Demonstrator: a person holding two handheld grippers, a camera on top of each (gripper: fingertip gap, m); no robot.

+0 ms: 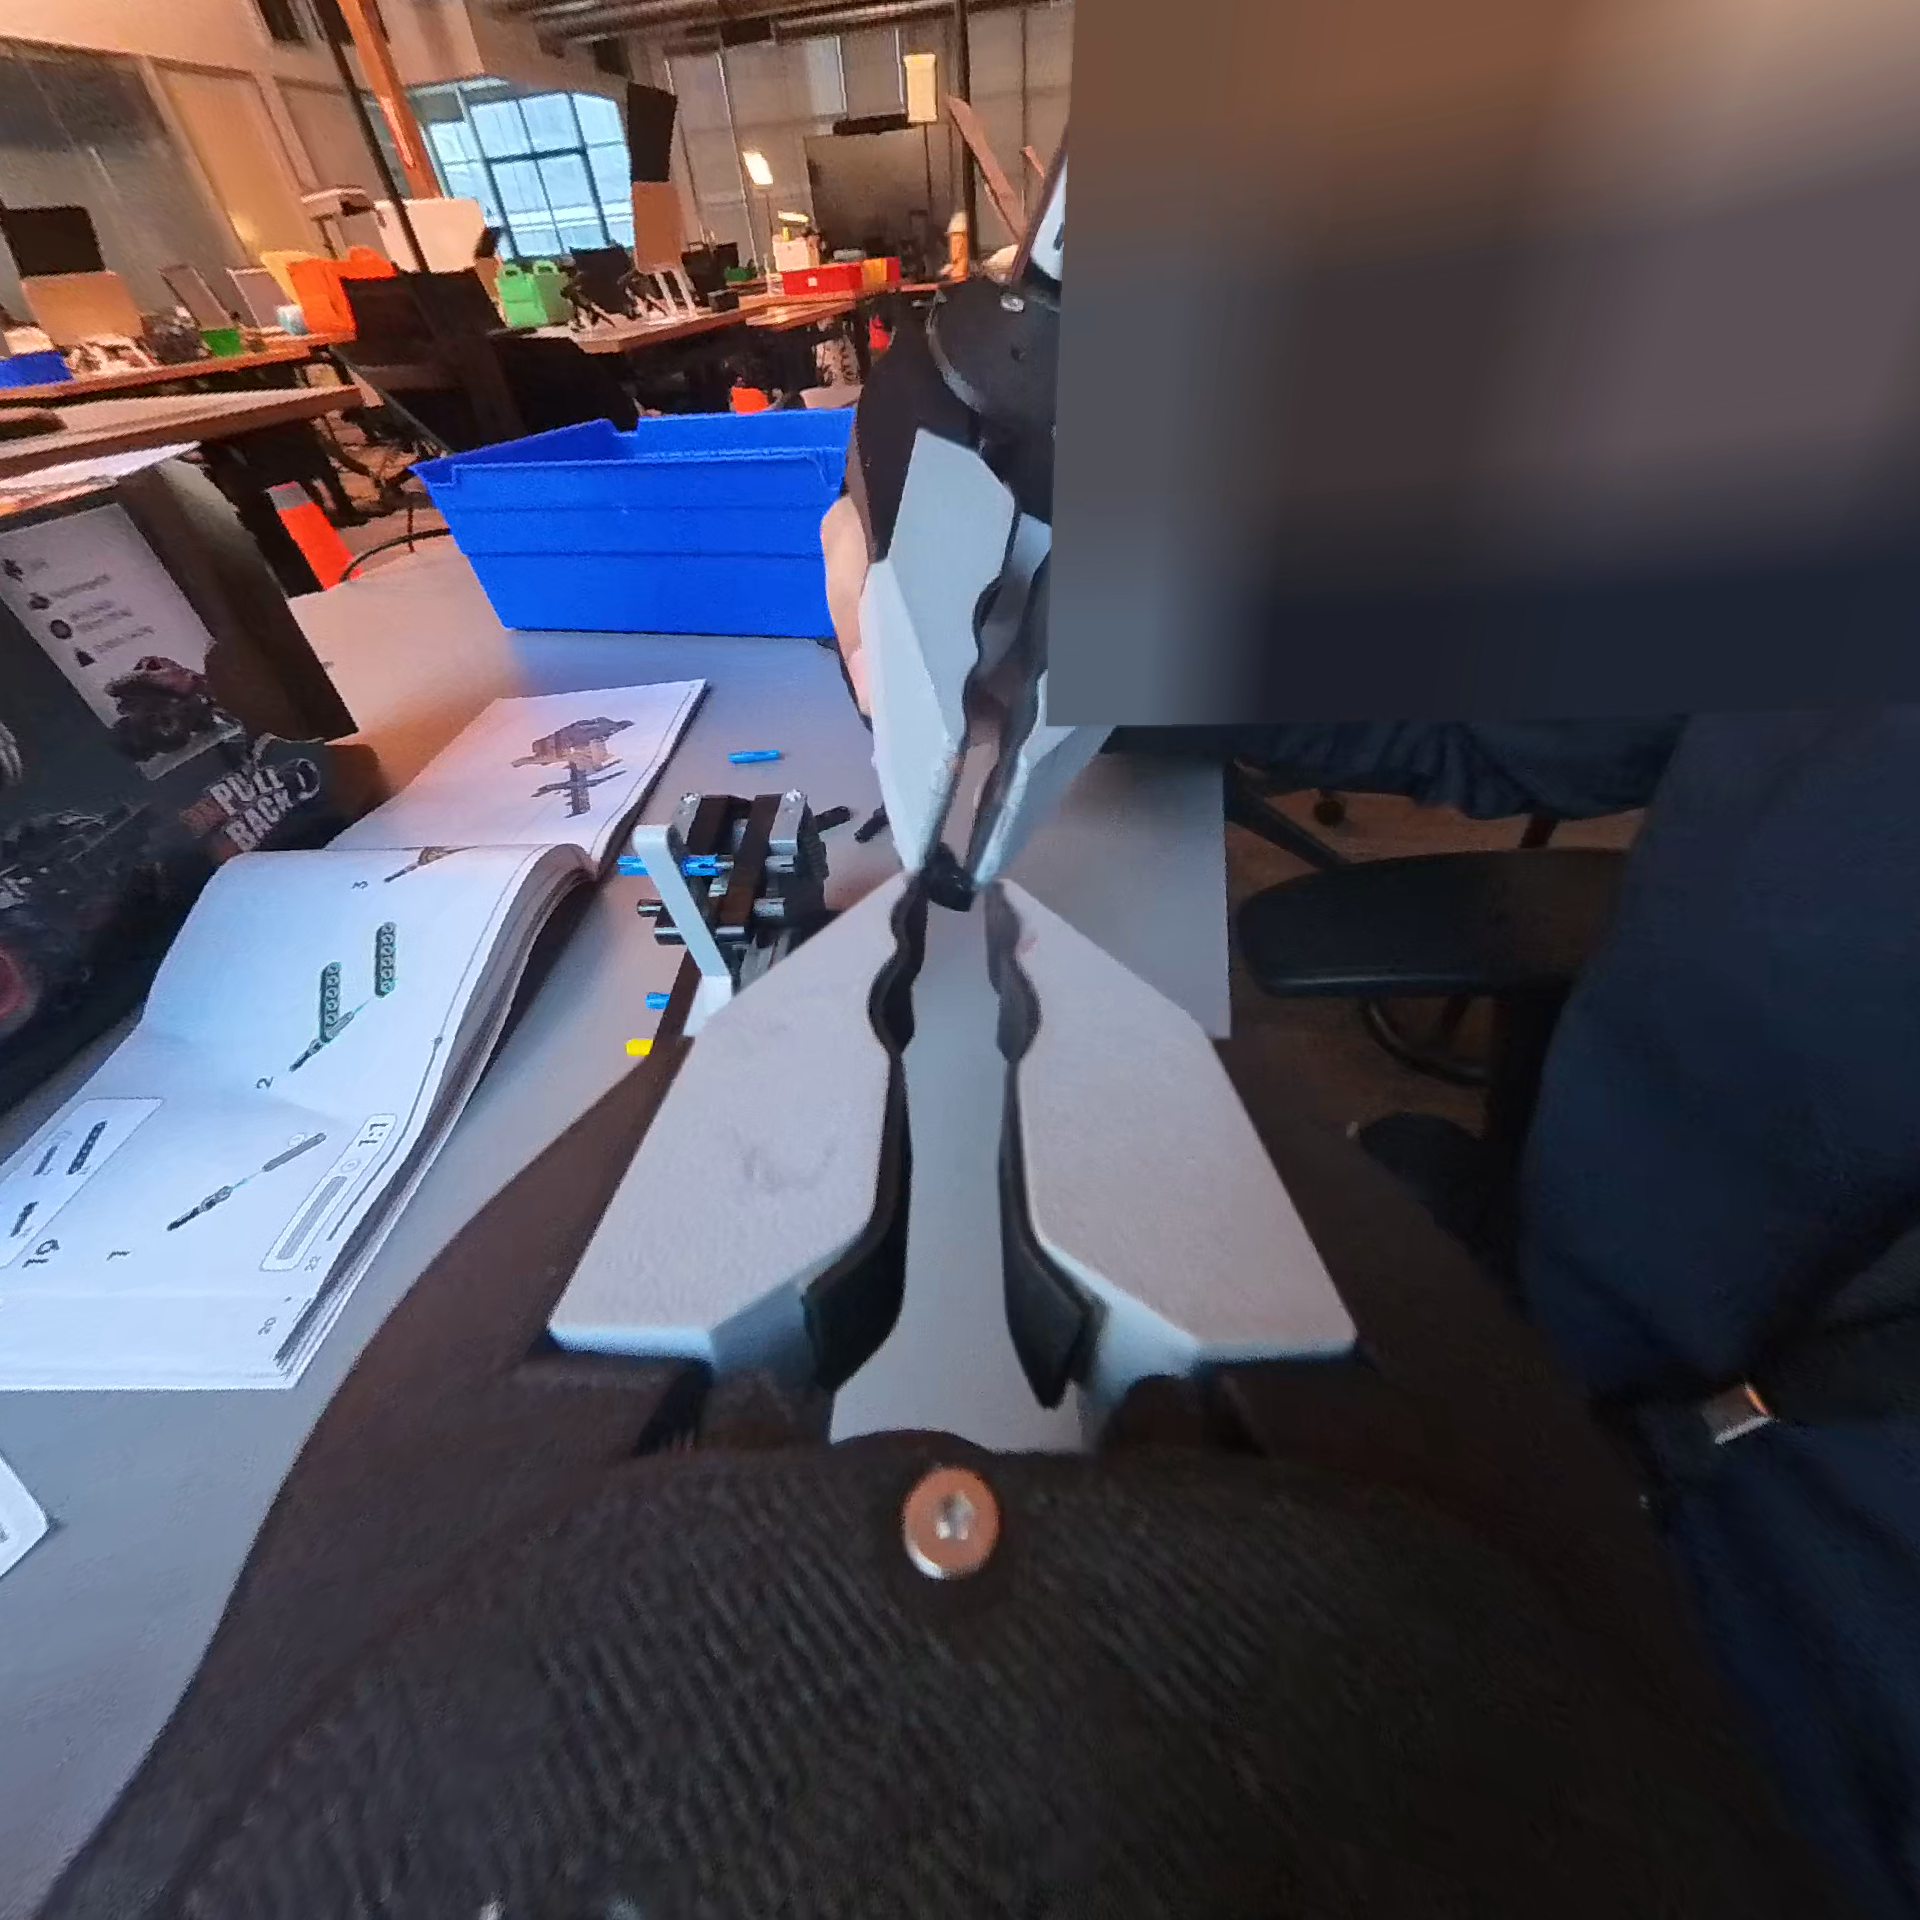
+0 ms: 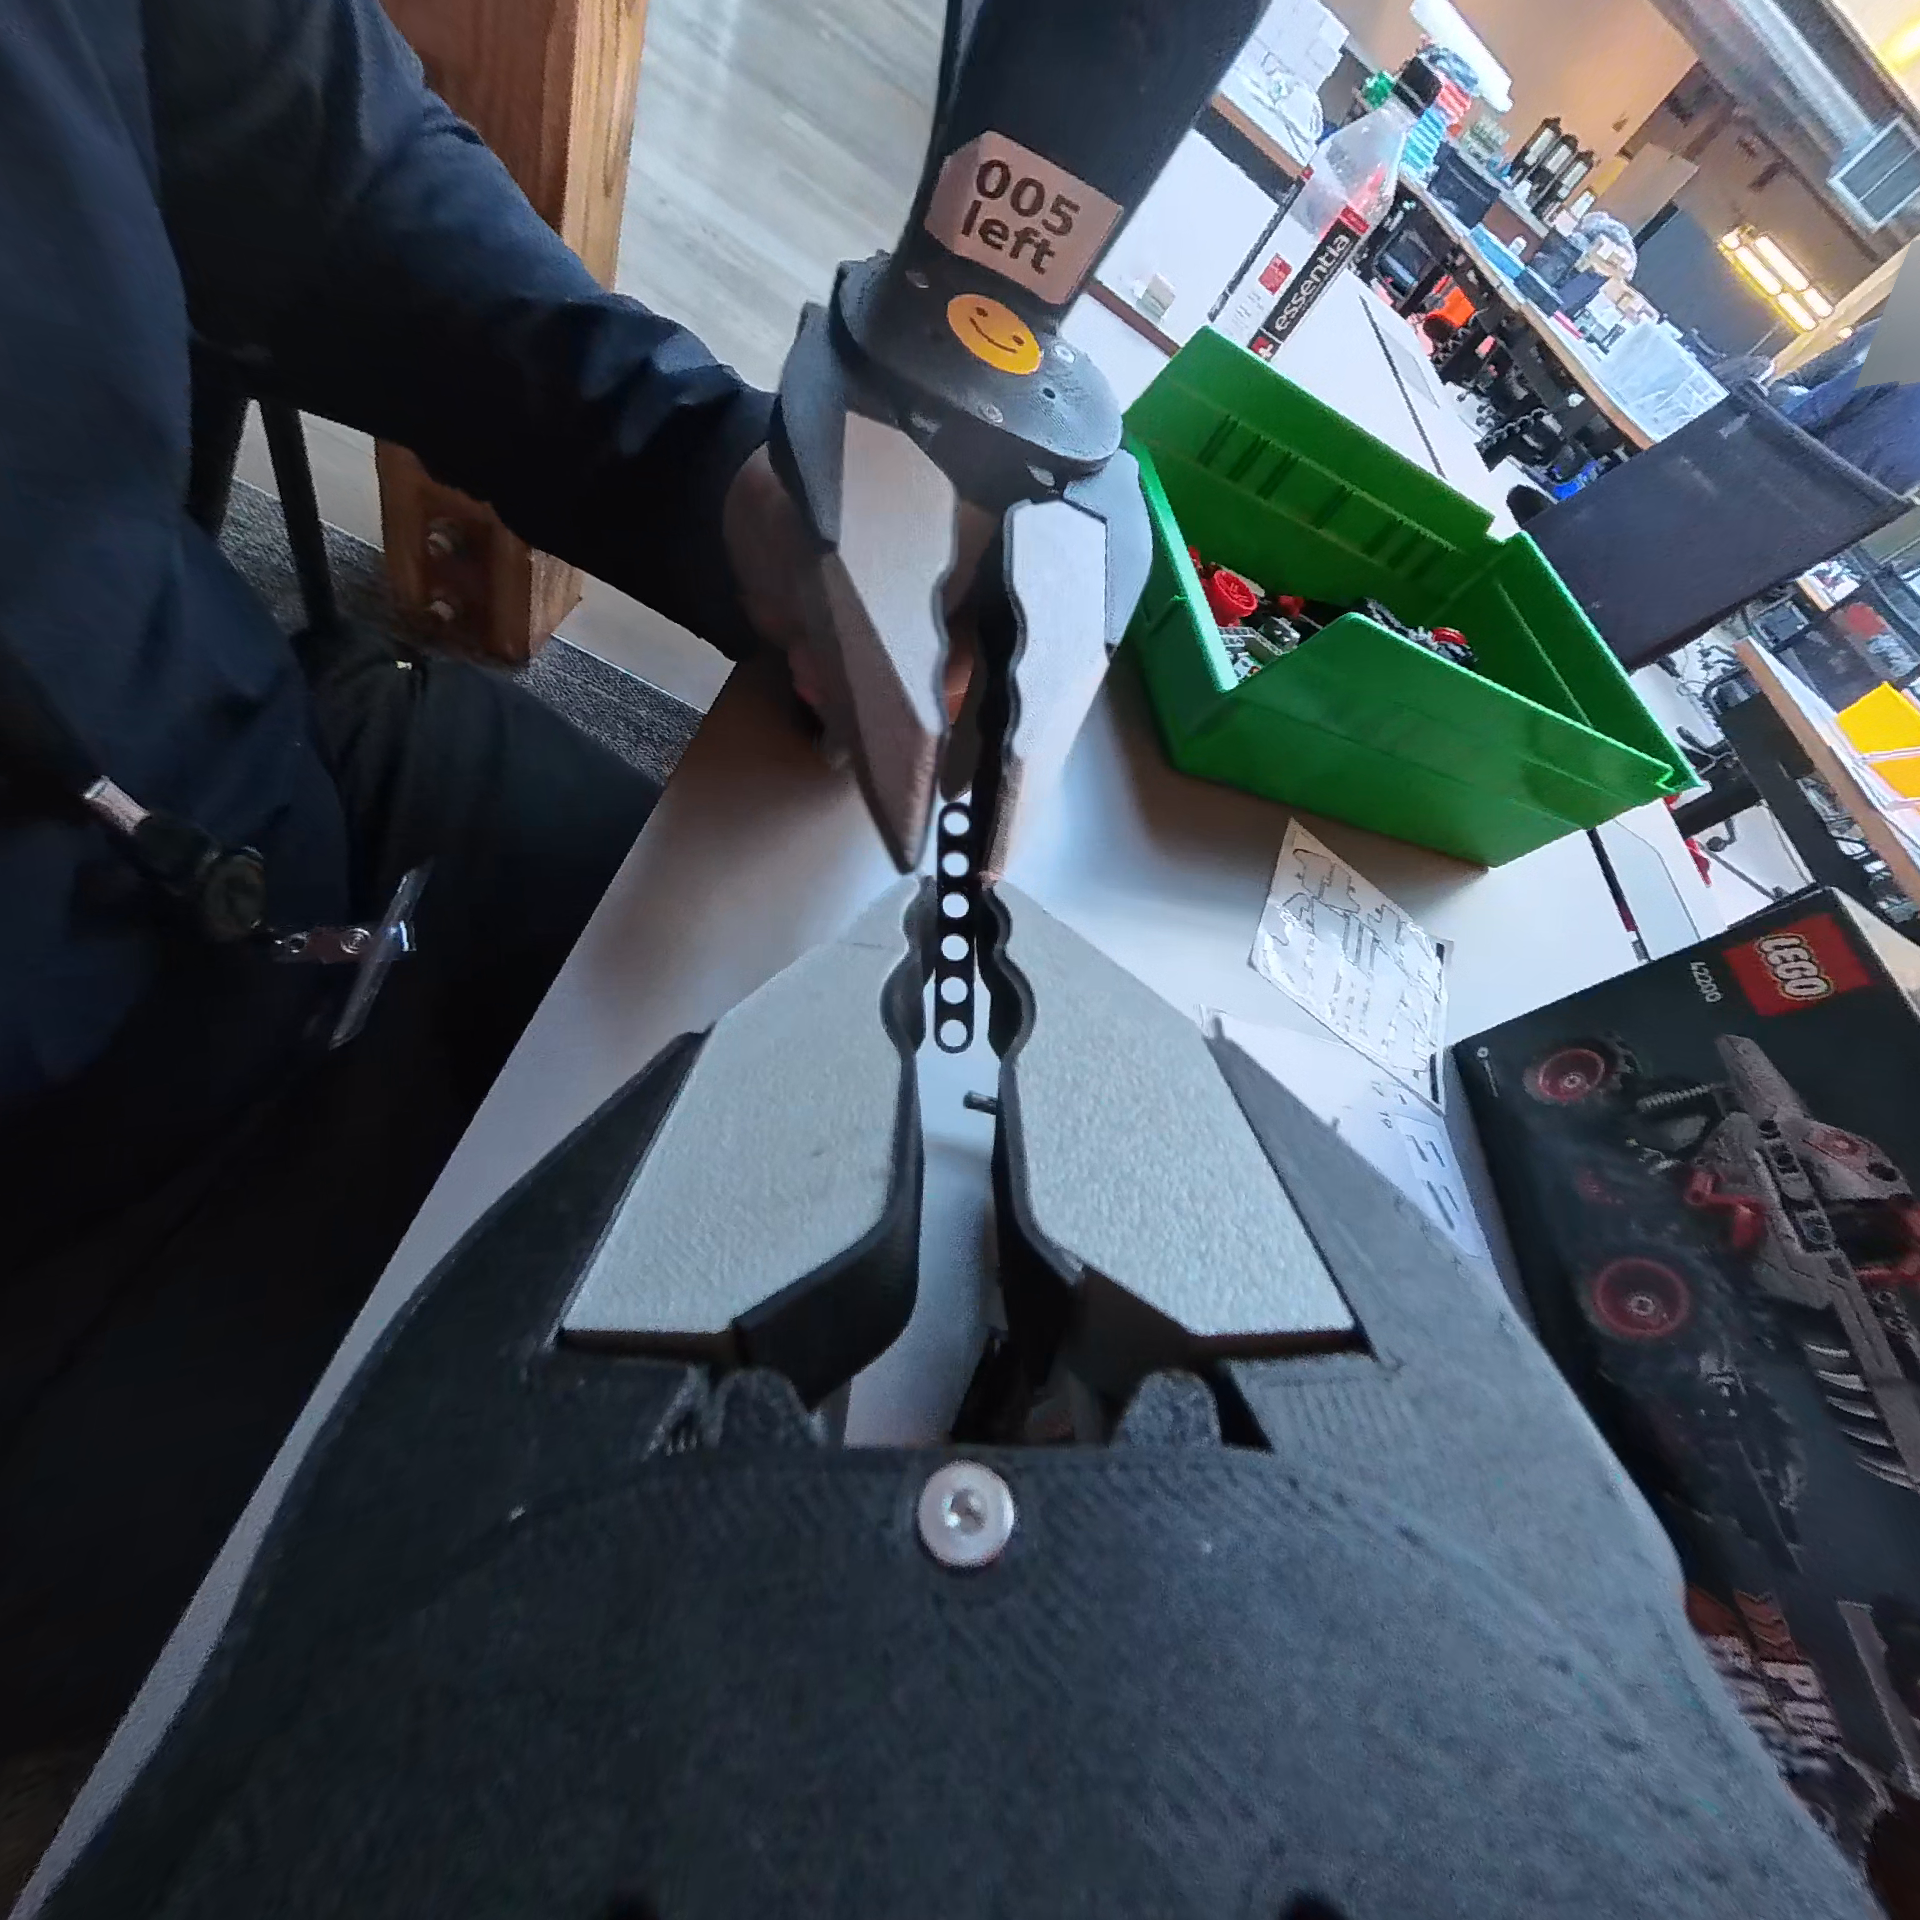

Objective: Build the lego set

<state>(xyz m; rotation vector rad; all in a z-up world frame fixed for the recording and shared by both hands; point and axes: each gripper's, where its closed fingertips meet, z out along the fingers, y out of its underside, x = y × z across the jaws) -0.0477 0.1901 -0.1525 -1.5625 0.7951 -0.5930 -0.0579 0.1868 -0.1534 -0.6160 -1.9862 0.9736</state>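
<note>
A thin black beam with holes (image 2: 954, 940) is held in the air between both grippers, over the table's edge. My right gripper (image 2: 954, 906) is shut on its lower part. My left gripper (image 2: 954, 864) comes down from above and is shut on its top end. In the left wrist view the beam (image 1: 948, 883) shows end-on as a small black piece at the tips of my left gripper (image 1: 949, 894), with my right gripper (image 1: 943, 864) meeting it from above. A partly built black and grey Lego assembly (image 1: 743, 883) stands on the grey table (image 1: 468, 644), just left of the grippers.
An open instruction booklet (image 1: 416, 987) lies left of the assembly, with the Lego box (image 1: 104, 779) behind it. A blue bin (image 1: 665, 520) stands at the back. A green bin with parts (image 2: 1403, 675), a sticker sheet (image 2: 1351, 956) and the box (image 2: 1714, 1195) show in the right wrist view. A loose blue pin (image 1: 753, 756) lies nearby. Left and right tips are no more than a few centimetres apart.
</note>
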